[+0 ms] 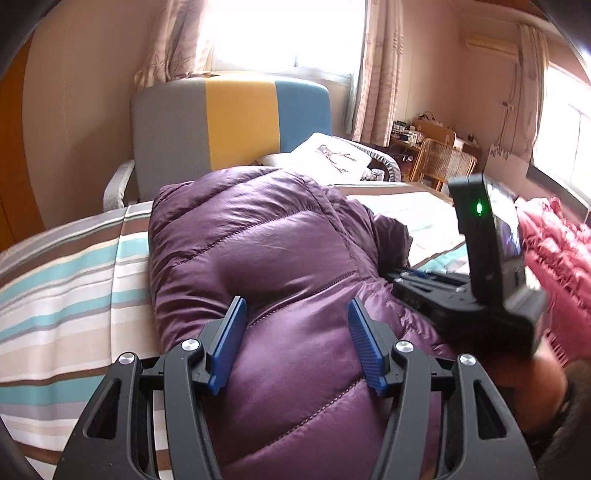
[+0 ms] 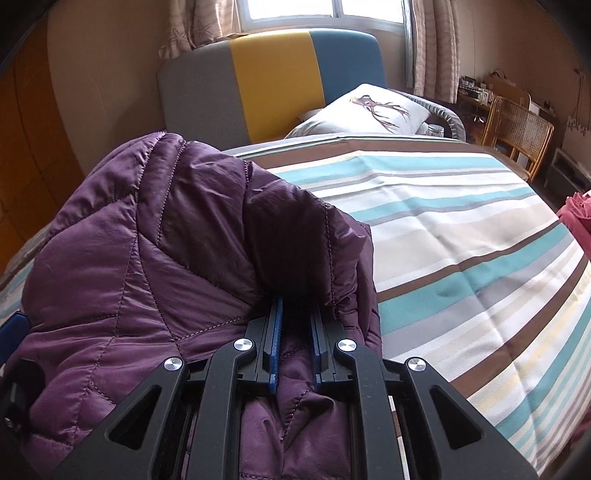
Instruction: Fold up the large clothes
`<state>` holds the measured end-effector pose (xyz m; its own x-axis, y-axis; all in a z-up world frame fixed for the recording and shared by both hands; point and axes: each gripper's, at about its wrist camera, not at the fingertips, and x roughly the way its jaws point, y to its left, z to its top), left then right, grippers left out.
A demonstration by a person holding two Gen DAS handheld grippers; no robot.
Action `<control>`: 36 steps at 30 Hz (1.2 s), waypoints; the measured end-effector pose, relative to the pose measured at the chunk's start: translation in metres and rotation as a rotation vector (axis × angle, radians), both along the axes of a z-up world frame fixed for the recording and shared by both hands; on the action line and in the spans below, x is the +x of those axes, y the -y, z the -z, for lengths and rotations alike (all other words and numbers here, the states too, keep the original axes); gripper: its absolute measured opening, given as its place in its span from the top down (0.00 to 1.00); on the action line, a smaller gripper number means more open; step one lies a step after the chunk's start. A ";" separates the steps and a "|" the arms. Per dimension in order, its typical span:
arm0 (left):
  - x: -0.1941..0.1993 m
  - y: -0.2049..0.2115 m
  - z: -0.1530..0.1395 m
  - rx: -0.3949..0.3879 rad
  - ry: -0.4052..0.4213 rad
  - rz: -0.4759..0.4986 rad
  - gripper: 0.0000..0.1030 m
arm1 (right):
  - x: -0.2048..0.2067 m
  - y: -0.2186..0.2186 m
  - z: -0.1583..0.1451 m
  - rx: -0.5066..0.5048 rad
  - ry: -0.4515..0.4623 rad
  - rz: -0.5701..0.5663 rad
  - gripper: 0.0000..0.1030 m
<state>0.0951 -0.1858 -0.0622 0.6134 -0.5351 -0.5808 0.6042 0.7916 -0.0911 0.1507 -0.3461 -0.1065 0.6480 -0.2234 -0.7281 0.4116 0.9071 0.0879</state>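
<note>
clamping noted at right gripper (image 2: 295, 325): pads pinched together on a bunched fold of purple down jacket (image 2: 155, 236). left gripper (image 1: 295, 343) stood apart, blue pads straddling the puffy quilting, gripping nothing. jacket lay heaped on striped bedspread (image 2: 461, 236), pillow (image 2: 369, 110) and headboard (image 2: 277, 77) beyond. risk judged: slick filled fabric could slip from the narrow pinch, or spring back unfolded, being held on one side only.

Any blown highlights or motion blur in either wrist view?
Left wrist: window blown out to white, right gripper and pink garment soft at the frame's right edge. Right wrist: window milder, purple jacket sharp; both bend the bedspread stripes.
</note>
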 end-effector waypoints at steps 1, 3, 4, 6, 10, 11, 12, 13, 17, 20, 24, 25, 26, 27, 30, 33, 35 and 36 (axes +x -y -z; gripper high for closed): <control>0.002 -0.002 -0.004 -0.007 -0.006 -0.013 0.35 | -0.001 0.001 0.000 0.003 0.001 0.000 0.88; 0.010 -0.005 -0.013 -0.019 -0.011 -0.063 0.30 | -0.003 0.000 -0.001 0.002 0.001 0.001 0.88; 0.015 -0.008 -0.015 -0.031 -0.017 -0.079 0.30 | -0.003 0.000 -0.001 0.005 0.003 0.002 0.88; 0.028 -0.009 -0.019 -0.042 -0.031 -0.125 0.30 | -0.005 0.001 -0.002 0.009 0.004 0.004 0.88; 0.067 0.002 -0.013 0.071 -0.086 -0.212 0.36 | -0.002 0.003 -0.005 0.009 -0.004 0.000 0.88; 0.076 0.005 -0.010 0.084 -0.107 -0.218 0.38 | 0.001 0.007 -0.005 0.010 -0.006 -0.001 0.88; 0.081 0.004 -0.008 0.085 -0.115 -0.222 0.37 | 0.001 0.007 -0.004 0.011 -0.007 -0.001 0.88; 0.087 0.007 -0.004 0.101 -0.115 -0.233 0.36 | 0.001 0.007 -0.004 0.011 -0.007 0.000 0.88; 0.096 0.018 0.023 0.178 -0.089 -0.219 0.34 | 0.005 0.008 -0.001 0.008 0.000 0.000 0.88; 0.098 0.015 0.030 0.163 -0.100 -0.226 0.33 | 0.004 0.007 0.001 0.005 0.003 -0.009 0.88; 0.093 0.012 0.026 0.176 -0.075 -0.220 0.32 | -0.009 0.013 -0.011 0.050 0.039 -0.019 0.88; 0.090 0.010 0.024 0.172 -0.073 -0.224 0.30 | -0.014 0.015 -0.017 0.069 0.063 -0.015 0.88; 0.088 0.007 0.021 0.161 -0.077 -0.237 0.24 | -0.020 0.017 -0.024 0.085 0.094 -0.007 0.88; 0.086 0.001 0.016 0.141 -0.086 -0.257 0.22 | -0.027 0.018 -0.031 0.089 0.120 0.004 0.88; 0.081 -0.005 0.002 0.110 -0.086 -0.292 0.21 | -0.035 0.020 -0.055 0.058 0.164 0.009 0.88; 0.092 0.001 -0.011 0.118 -0.075 -0.311 0.20 | -0.017 0.019 -0.064 0.078 0.153 -0.035 0.88; 0.102 0.008 -0.018 0.143 -0.069 -0.321 0.16 | 0.001 0.018 -0.066 0.076 0.125 -0.067 0.88; 0.111 0.016 -0.019 0.172 -0.069 -0.313 0.16 | 0.009 0.017 -0.064 0.064 0.105 -0.080 0.88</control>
